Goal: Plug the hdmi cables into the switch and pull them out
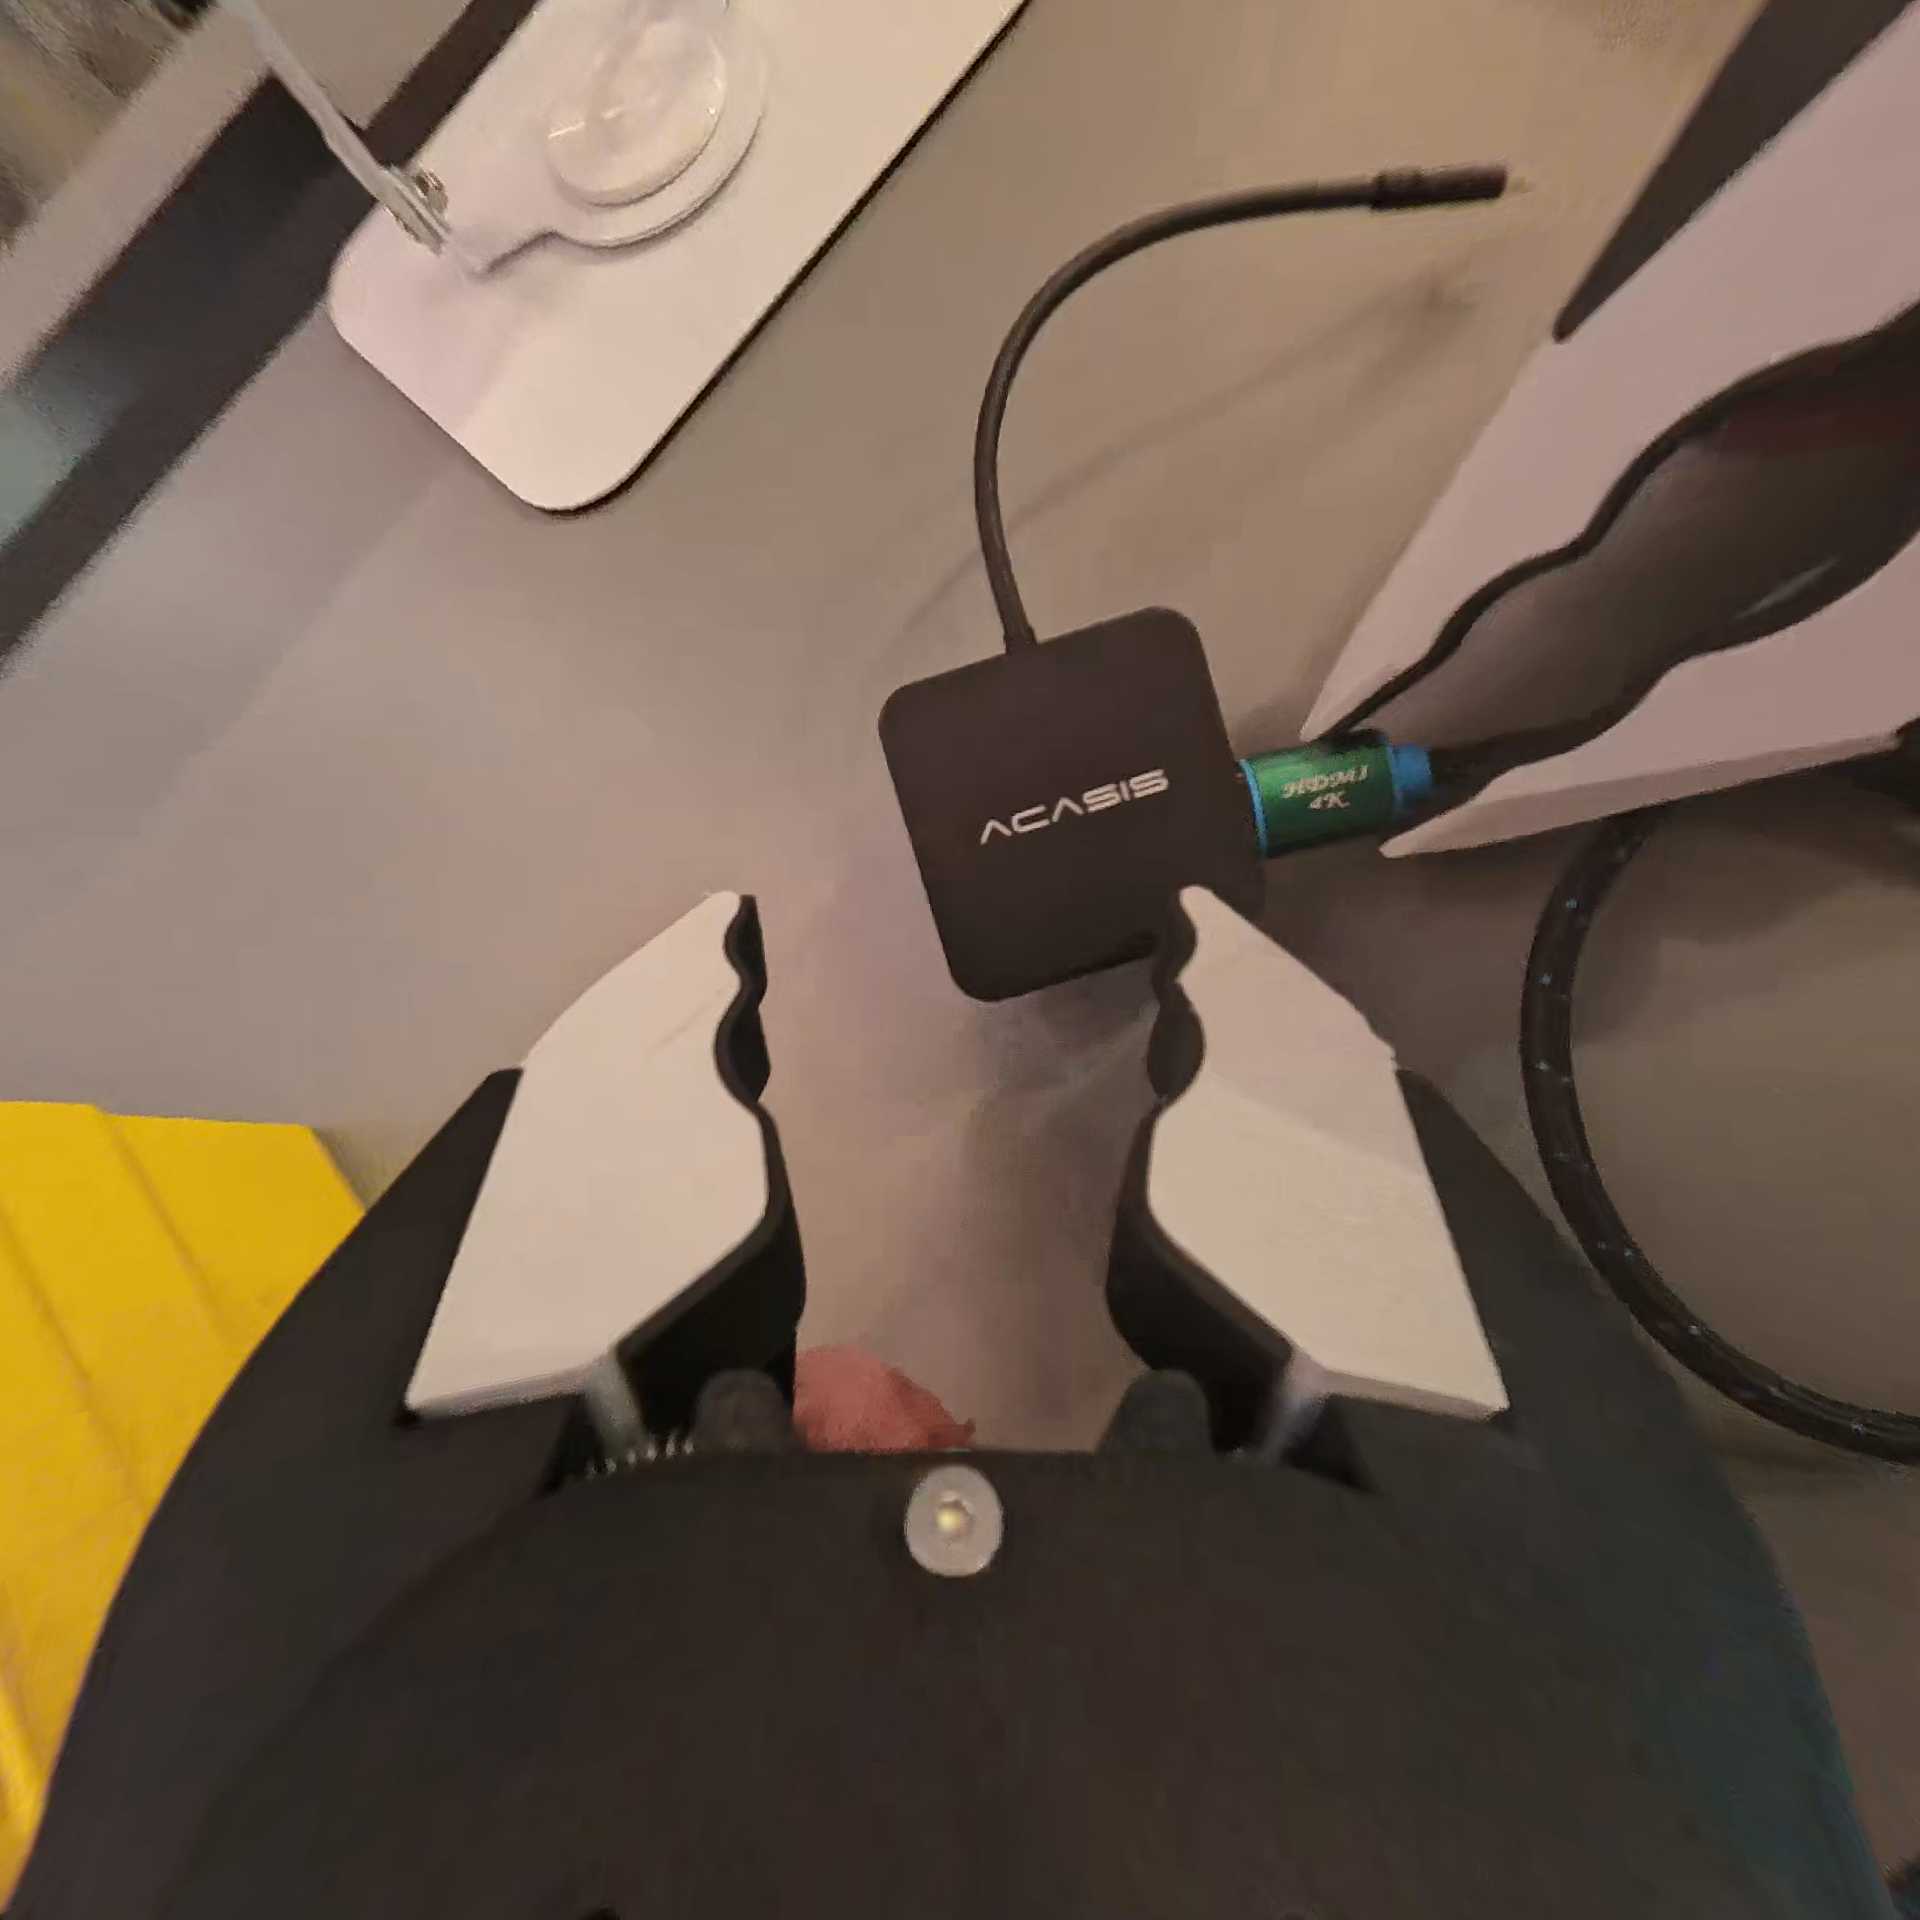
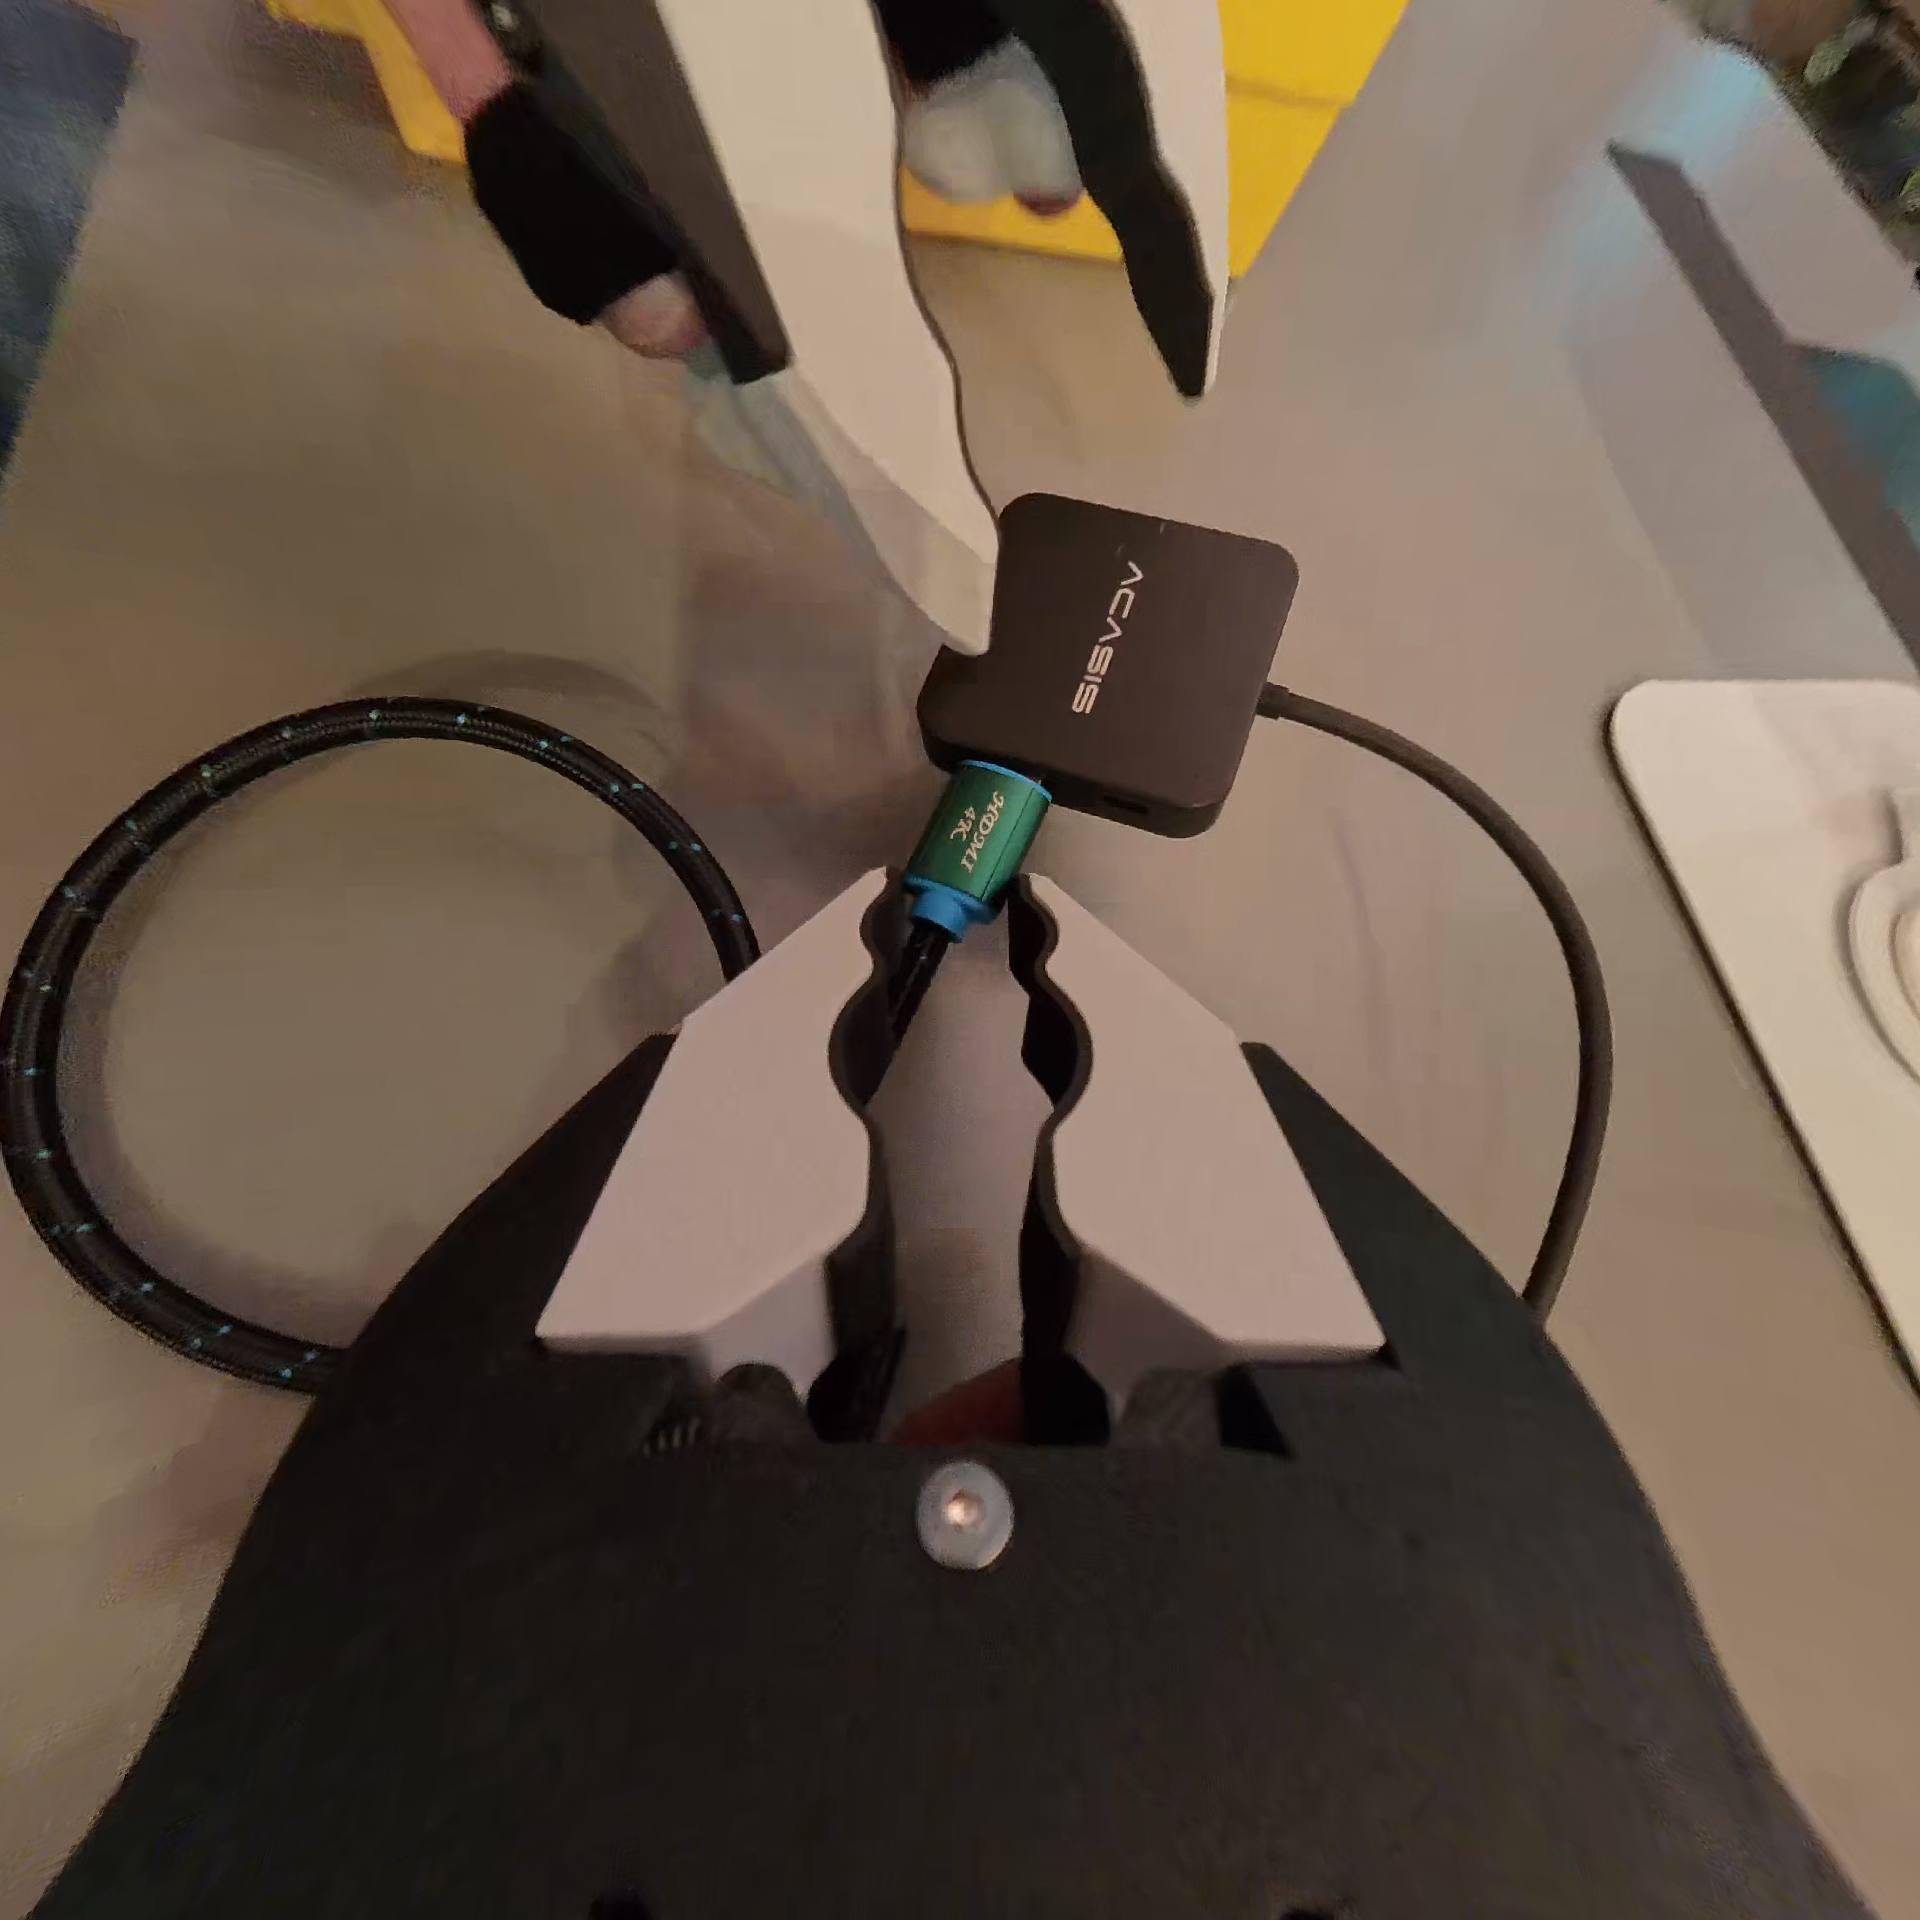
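Note:
A flat black square switch (image 1: 1049,800) lies on the grey table and shows in the right wrist view (image 2: 1122,665) too. A green HDMI plug (image 2: 971,831) with a blue collar sits in its side port. My right gripper (image 2: 956,888) is shut on the plug's blue collar, with the braided cable running back between its fingers. It also shows in the left wrist view (image 1: 1361,790). My left gripper (image 1: 966,914) is open and empty. Its right fingertip (image 1: 1195,914) overlaps the switch's near corner. From the right wrist view, the left gripper (image 2: 1086,509) has one finger against the switch's far corner.
The black braided cable (image 2: 94,987) loops on the table and also shows in the left wrist view (image 1: 1548,1143). The switch's own thin black lead (image 1: 997,436) curves away. A white monitor stand base (image 1: 582,312) and a yellow object (image 1: 156,1299) flank the area.

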A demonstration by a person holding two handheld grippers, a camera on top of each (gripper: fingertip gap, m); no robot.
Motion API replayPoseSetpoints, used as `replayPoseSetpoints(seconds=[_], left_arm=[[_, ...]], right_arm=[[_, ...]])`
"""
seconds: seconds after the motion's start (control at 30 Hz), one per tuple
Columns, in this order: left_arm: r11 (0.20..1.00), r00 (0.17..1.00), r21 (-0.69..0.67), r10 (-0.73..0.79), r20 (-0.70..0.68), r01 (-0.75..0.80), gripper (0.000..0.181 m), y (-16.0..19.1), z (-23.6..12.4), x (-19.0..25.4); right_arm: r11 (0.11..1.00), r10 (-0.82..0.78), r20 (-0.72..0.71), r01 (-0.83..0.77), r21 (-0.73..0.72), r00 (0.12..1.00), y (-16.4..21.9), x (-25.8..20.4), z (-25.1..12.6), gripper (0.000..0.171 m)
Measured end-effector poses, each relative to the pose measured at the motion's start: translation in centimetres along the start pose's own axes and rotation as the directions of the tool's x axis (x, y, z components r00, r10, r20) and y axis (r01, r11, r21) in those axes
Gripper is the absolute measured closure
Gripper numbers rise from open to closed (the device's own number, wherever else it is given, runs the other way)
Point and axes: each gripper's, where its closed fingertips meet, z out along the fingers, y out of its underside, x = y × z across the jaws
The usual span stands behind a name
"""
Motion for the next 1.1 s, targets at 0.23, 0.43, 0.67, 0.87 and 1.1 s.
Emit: replayPoseSetpoints(seconds=[0.23,0.43,0.67,0.87,1.1], left_arm=[[0.926,0.851,0.065,-0.311,-0.422,0.371,0.124,-1.6,-0.9,3.7],[0.825,0.709,0.108,-0.402,-0.579,0.555,0.16,-3.4,-2.7,4.2],[0.683,0.609,0.172,-0.471,-0.638,0.709,0.167,-5.3,-4.6,2.6],[0.565,0.486,0.153,-0.504,-0.714,0.811,0.168,-6.2,-5.4,2.7],[0.532,0.455,0.164,-0.481,-0.749,0.831,0.168,-6.9,-6.0,3.0]], right_arm=[[0.984,-0.104,0.011,0.101,0.145,0.995,-1.9,-0.8,-2.1,0.154],[0.978,-0.146,-0.023,0.148,0.148,0.989,-1.8,-0.6,-2.3,0.154],[0.972,-0.076,-0.131,0.103,0.213,0.988,-3.5,0.6,-3.2,0.136],[0.973,0.008,-0.231,0.046,0.227,0.973,-4.1,2.0,-3.1,0.137],[0.964,-0.033,-0.184,0.08,0.254,0.982,-4.3,1.5,-3.4,0.155]])
